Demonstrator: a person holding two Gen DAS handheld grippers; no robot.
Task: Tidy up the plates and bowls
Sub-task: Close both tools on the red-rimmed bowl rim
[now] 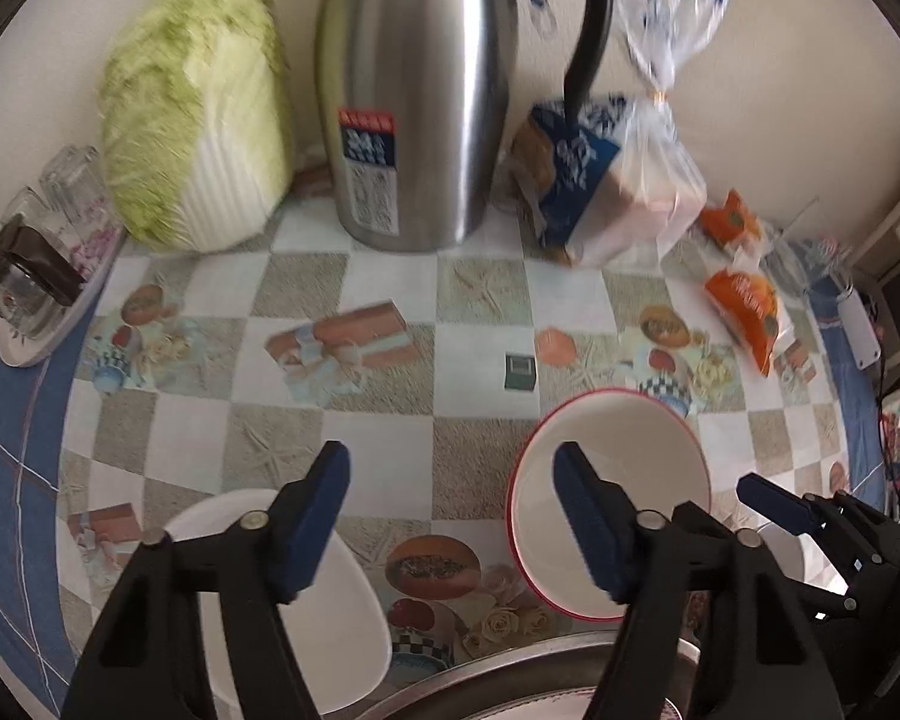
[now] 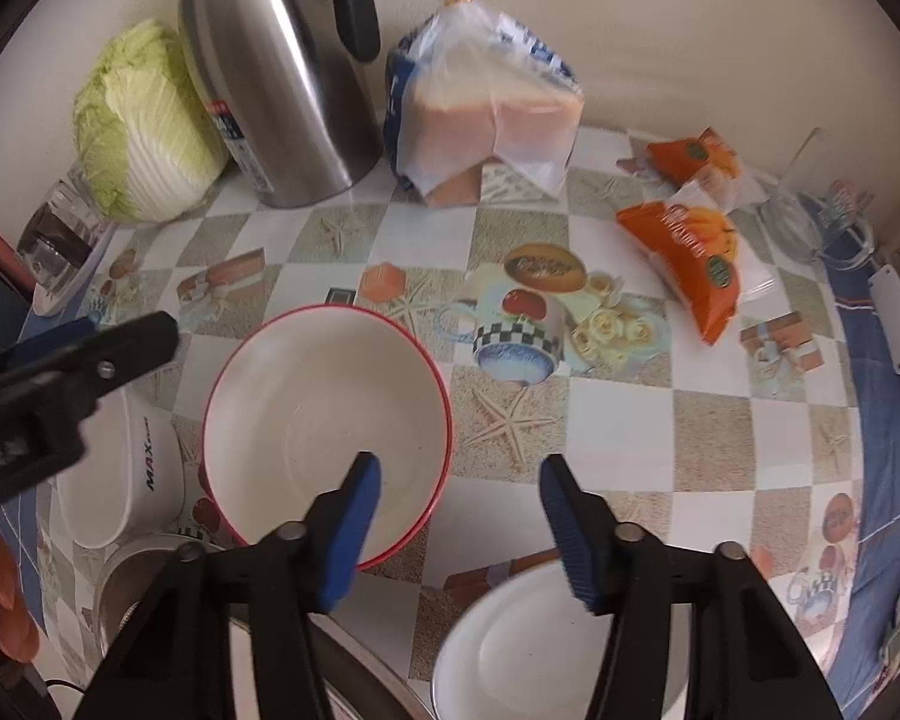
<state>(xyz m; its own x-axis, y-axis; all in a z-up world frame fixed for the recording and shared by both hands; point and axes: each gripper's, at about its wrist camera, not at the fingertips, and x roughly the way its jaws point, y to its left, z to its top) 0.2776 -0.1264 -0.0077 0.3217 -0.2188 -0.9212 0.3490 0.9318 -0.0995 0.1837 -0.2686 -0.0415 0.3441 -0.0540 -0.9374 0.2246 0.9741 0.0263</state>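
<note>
Cabbage (image 1: pixel 192 120) left of kettle (image 1: pixel 414 96) — seemingly touching

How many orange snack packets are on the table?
2: one orange plastic snack packet lies right of the bread bag, another just behind it near the wall. Others may be hidden.

left gripper (image 1: pixel 450 516): pointing steeply down, both blue-padded fingers (image 1: pixel 318 516) in view, jaws partly apart, nothing pressed between the pads. black linkage arms spread wide toward the camera.

right gripper (image 2: pixel 459 528): also tipped steeply down, blue pads (image 2: pixel 354 534) parted at a middling gap, nothing clamped.

the two grippers sit side by side, close; each shows at the edge of the other's wrist view. no hand or sleeve visible.
</note>
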